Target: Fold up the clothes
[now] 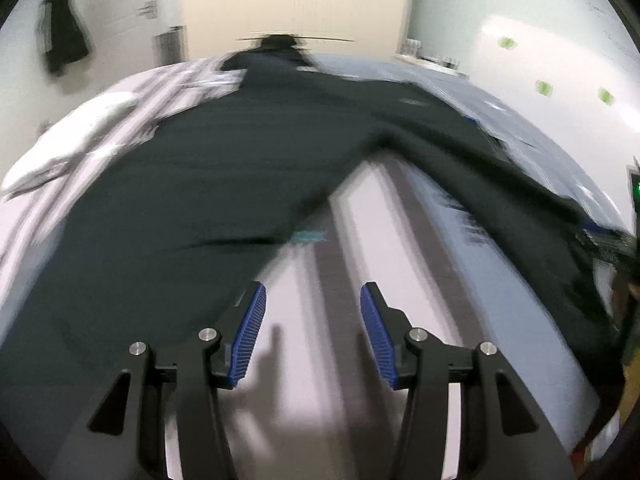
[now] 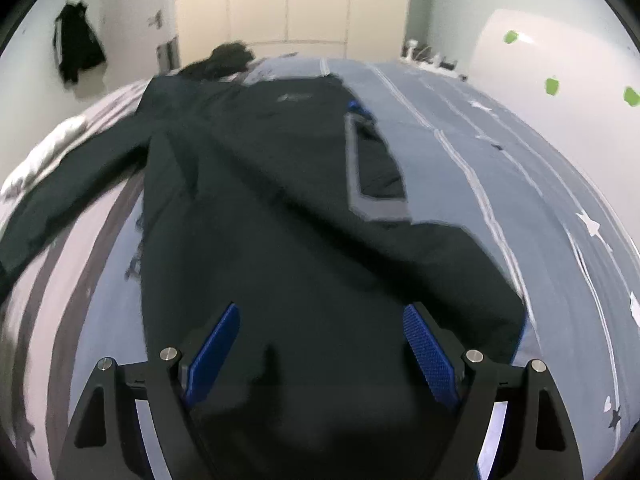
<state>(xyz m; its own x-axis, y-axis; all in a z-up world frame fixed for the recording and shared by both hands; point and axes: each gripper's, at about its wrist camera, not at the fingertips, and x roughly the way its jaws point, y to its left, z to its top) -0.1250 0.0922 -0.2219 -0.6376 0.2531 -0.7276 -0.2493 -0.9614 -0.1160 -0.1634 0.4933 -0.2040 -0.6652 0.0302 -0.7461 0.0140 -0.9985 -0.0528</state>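
Underneath, striped bedsheet point(image 2: 460, 128); beyond, cream wardrobe point(image 2: 288, 0)

Both cameras ride the grippers, angled down over the bed point(image 1: 400, 208) toward the cupboards point(image 2: 288, 0) at the far wall. The left looks from close above the striped sheet; the right sits over the dark jacket point(image 2: 280, 220), which both views share.

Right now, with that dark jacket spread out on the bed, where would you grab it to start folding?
Take the dark jacket by its left sleeve, near the cuff. That sleeve lies stretched out flat on the bedspread, away from the body, so a gripper can probably come from the outer side, pinch its edge and carry it across.
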